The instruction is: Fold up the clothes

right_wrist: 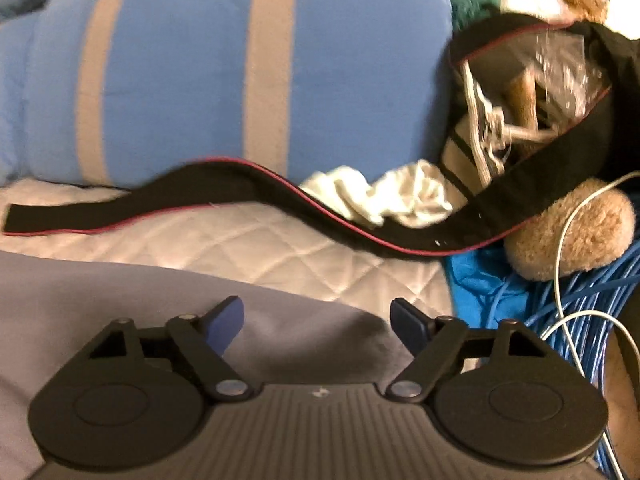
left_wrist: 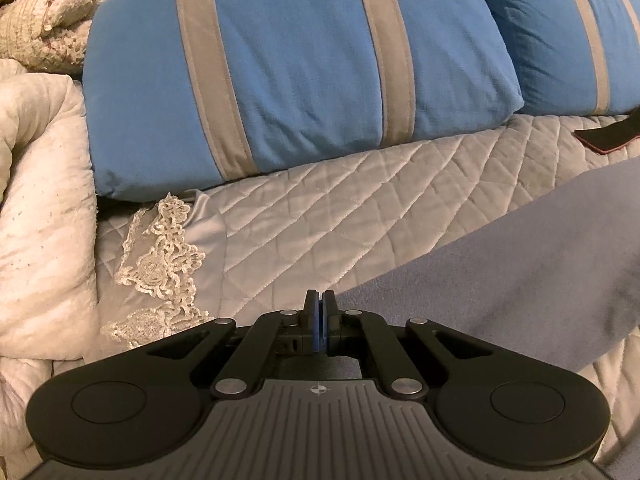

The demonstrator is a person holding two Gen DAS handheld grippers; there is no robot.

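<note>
A grey-blue garment [left_wrist: 500, 280] lies spread on the quilted bedcover [left_wrist: 320, 208], running from the lower middle up to the right. My left gripper [left_wrist: 320, 304] is shut at the garment's near corner, and the cloth runs out from its fingertips to the right and under its body. In the right wrist view the same garment [right_wrist: 120, 288] covers the lower left. My right gripper [right_wrist: 318, 320] hovers over its right edge, open, with its blue pads [right_wrist: 228, 320] wide apart and nothing pinched between them.
Blue pillows with grey stripes [left_wrist: 300, 68] [right_wrist: 180, 80] stand behind. A black strap with red edging [right_wrist: 240, 192] crosses the bedcover [right_wrist: 240, 248]. At right are a black bag [right_wrist: 560, 80], white cloth [right_wrist: 380, 192], a plush toy [right_wrist: 572, 232] and blue cables [right_wrist: 580, 300]. A white quilt [left_wrist: 44, 200] is heaped at left.
</note>
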